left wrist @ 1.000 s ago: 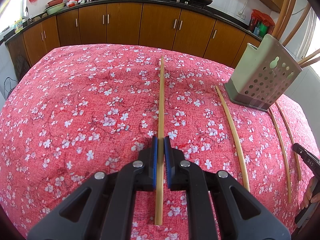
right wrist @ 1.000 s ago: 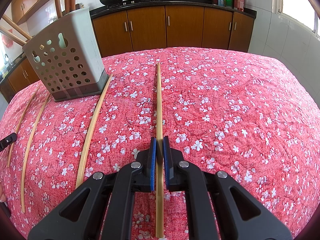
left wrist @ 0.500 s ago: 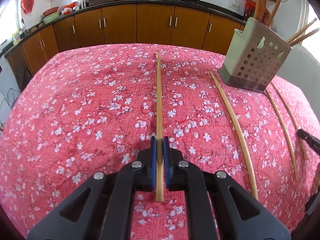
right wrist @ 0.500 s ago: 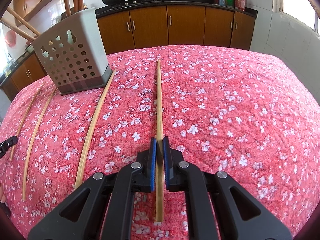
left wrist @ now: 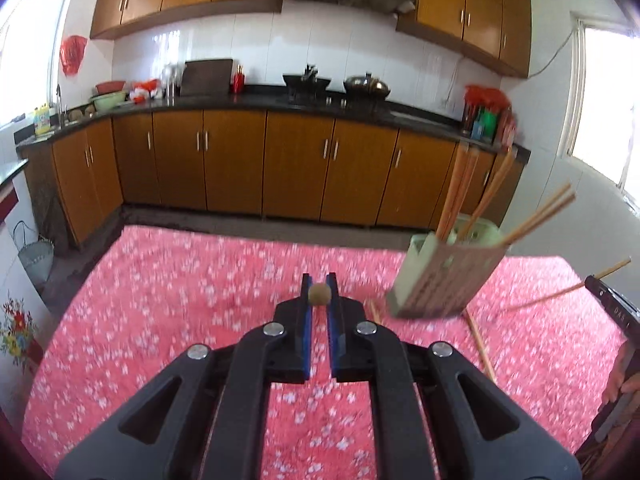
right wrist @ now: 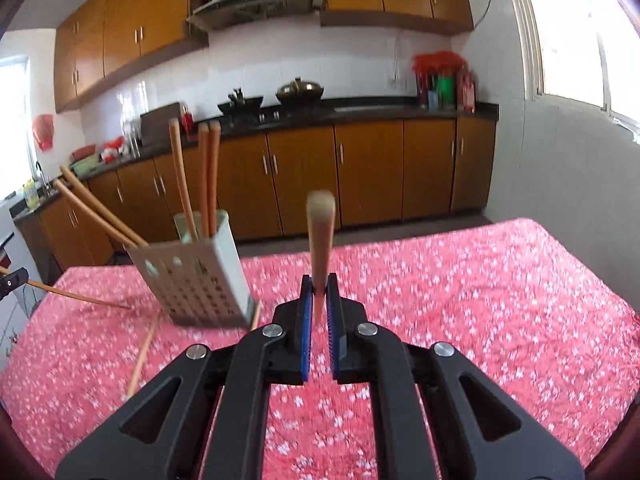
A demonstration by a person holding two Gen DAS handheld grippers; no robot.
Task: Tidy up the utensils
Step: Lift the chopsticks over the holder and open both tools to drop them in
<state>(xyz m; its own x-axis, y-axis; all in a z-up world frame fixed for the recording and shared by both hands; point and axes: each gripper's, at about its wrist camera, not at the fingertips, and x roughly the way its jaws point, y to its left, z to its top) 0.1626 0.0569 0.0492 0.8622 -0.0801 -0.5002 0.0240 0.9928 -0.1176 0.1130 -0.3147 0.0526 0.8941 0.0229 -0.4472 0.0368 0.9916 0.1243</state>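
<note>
Above the red flowered desk [left wrist: 160,320], both the left tongs [left wrist: 319,294] and right tongs [right wrist: 319,298] were clenched on one chopstick [right wrist: 320,240] each, and it seemed best to tip each chopstick upright and slide it slowly into the holder [right wrist: 196,276].

Daylight, bright. Windows [left wrist: 612,96] blown out white at the frame sides; glare on wall tiles [left wrist: 256,46]. Strong fisheye bend, dark vignette in corners. Motion blur smears the red floral cloth [left wrist: 180,280] and utensil holder [right wrist: 196,280]; black fingers [right wrist: 340,340] up close stay sharp. Cabinets fairly crisp. Shadows soft, faint.
</note>
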